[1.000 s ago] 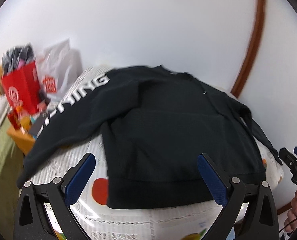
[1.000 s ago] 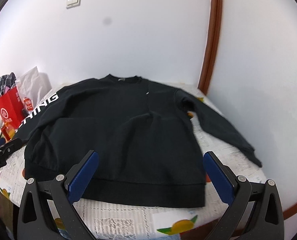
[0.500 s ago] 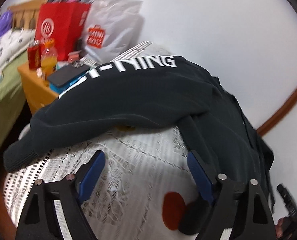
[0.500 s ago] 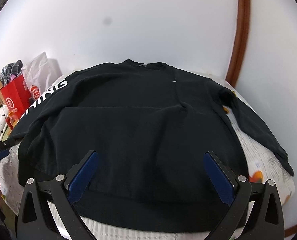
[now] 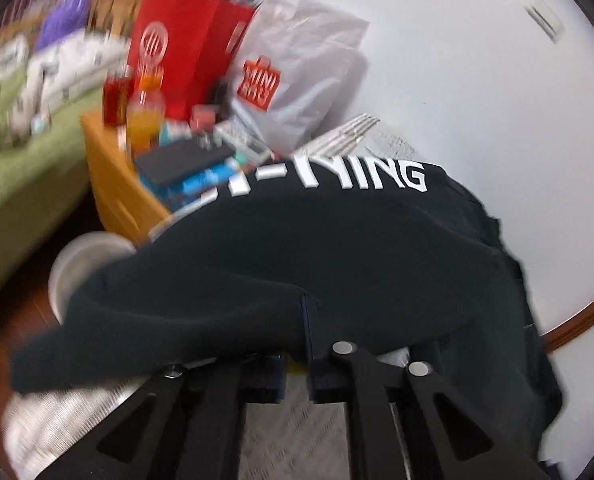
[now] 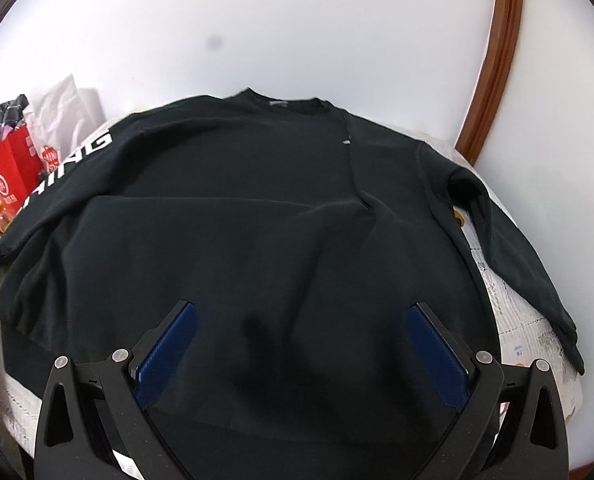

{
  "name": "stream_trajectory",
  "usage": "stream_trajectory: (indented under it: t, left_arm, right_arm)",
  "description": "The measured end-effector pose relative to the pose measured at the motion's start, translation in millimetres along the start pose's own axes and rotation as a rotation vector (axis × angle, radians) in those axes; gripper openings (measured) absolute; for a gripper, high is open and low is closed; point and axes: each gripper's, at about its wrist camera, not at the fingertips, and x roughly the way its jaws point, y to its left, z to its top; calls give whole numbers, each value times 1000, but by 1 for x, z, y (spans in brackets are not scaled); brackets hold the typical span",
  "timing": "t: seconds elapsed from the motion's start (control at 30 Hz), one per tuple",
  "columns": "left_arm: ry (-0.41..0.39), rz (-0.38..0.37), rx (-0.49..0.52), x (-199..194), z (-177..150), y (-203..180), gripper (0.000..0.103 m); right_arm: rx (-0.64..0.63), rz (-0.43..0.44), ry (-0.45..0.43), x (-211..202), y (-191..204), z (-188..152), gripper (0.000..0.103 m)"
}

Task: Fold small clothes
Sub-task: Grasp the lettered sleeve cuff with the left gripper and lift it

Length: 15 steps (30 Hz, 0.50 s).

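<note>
- Gripping the lettered sleeve (image 5: 281, 264) of the black sweatshirt (image 6: 257, 216), the left gripper (image 5: 307, 320) has its jaws clamped together on the fabric near where the sleeve hangs off the table (image 5: 297, 432) edge.
- The right gripper (image 6: 301, 344) hovers over the lower body of the sweatshirt with its jaws spread wide, holding nothing.
- The sweatshirt lies face up across the lace-covered table, collar toward the wall, both sleeves spread outward.
- Risk: the pinch looks shallow, so the sleeve may slip out once it is lifted across.
- Risk: with the body unpinned, a pull on the sleeve could drag the whole garment and deepen the crease already running down its front.
- Risk: the sleeve hangs close to the cluttered side cabinet (image 5: 113, 184); a wide swing could knock the orange bottle (image 5: 145, 120).
- Writing: white letters "NING" show on the sleeve, earlier letters blurred; the grey bag (image 5: 297, 76) reads "MINI"; the logo on the red bag (image 5: 185, 48) is unreadable.
</note>
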Motion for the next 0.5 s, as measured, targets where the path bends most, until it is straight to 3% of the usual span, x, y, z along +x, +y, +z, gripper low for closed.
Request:
stream_trajectory:
  t: [0.1,0.23,0.33,0.5]
  left_arm:
    - [-47,28,66,-12,14,-22,7]
    - [-129,-10,170,-35,38,-71,6]
    - [-177,-70,281,-51,50,-128,6]
    - [-221,-168,453,-59,49,-228,6]
  right_arm:
    - [21,-3,17,8,-14,6,102]
    - [62,49,25,13,-38,19,102]
    - [89,68,6,11,-60,29,102]
    - [75,21,-40,4,-97,40,103]
